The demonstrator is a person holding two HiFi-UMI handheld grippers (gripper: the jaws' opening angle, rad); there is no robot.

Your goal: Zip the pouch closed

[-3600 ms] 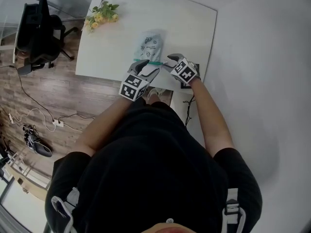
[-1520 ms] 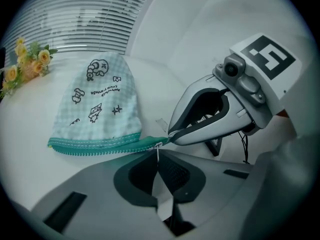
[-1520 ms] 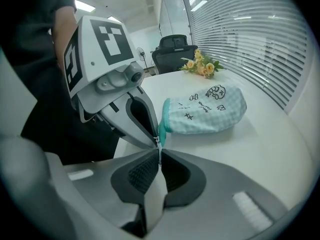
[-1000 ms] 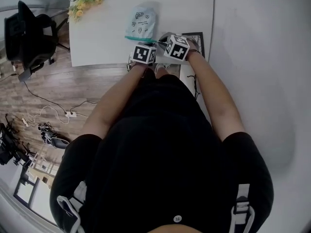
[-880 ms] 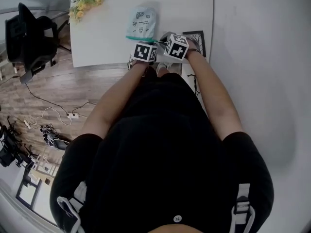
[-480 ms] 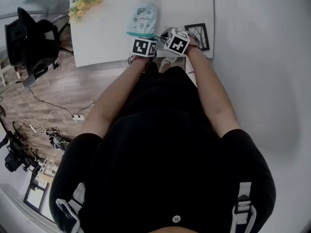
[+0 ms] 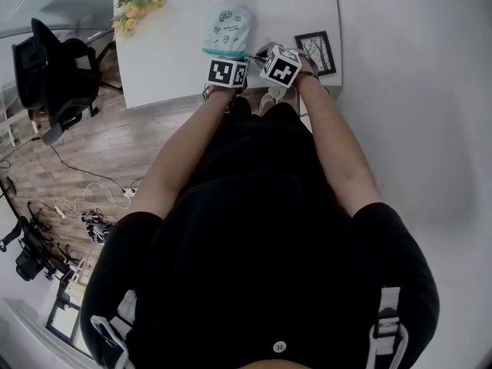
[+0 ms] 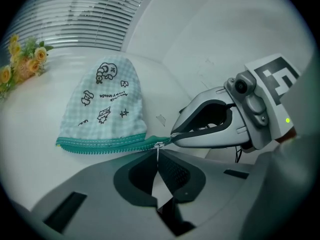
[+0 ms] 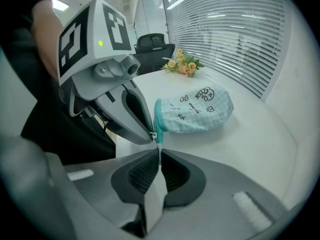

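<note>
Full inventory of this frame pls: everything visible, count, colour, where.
pouch: 1, pale blue check, teal zip, on table
zipper pull: 1, silver, zip's end by the claws
table: 1, white, ahead of person
flowers: 1 bunch, yellow, table's far left corner
picture frame: 1, black, by table's near right corner
office chair: 1, black, floor left of table
cables: several, dark, floor at left
blinds: 1 set, white, behind table
person: 1, black top, foreground
marker cubes: 2, black-and-white, one per claw
left claw: 1, grey, shut on zipper pull
right claw: 1, grey, shut on pouch's zip end
</note>
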